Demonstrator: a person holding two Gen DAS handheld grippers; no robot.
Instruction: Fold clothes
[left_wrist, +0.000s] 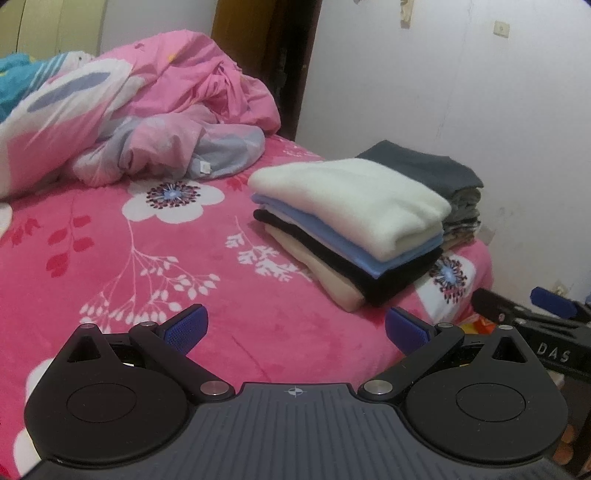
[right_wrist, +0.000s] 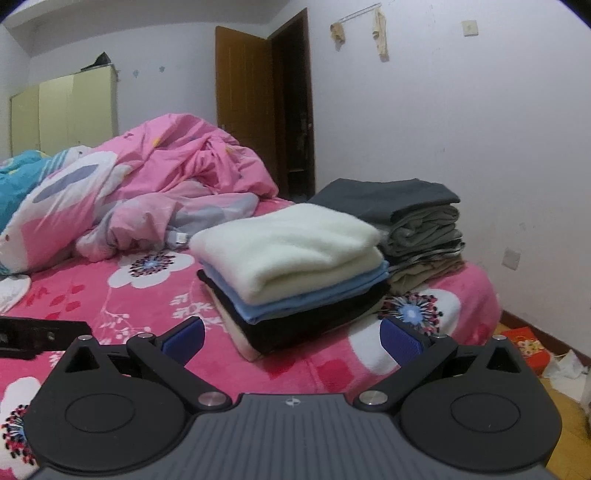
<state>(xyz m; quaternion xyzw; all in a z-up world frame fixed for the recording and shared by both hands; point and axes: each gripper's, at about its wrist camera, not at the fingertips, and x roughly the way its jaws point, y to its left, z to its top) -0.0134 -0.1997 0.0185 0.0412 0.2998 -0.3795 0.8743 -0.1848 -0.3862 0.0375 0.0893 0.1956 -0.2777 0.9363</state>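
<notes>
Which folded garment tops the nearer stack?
The cream fleece garment; beneath it lie blue, black, and beige ones.

You have a neat stack of folded clothes (left_wrist: 347, 229) at centre right: fluffy cream sweater (left_wrist: 351, 199) on top, blue, black and beige beneath; a grey folded pile (left_wrist: 443, 181) sits just behind.

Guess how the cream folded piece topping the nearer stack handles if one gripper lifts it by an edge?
The cream fleece looks thick and soft, so it would likely droop and unfold. Probably light for its bulk. Its fuzzy nap should grip the blue garment beneath, so pushing may drag that along.
</notes>
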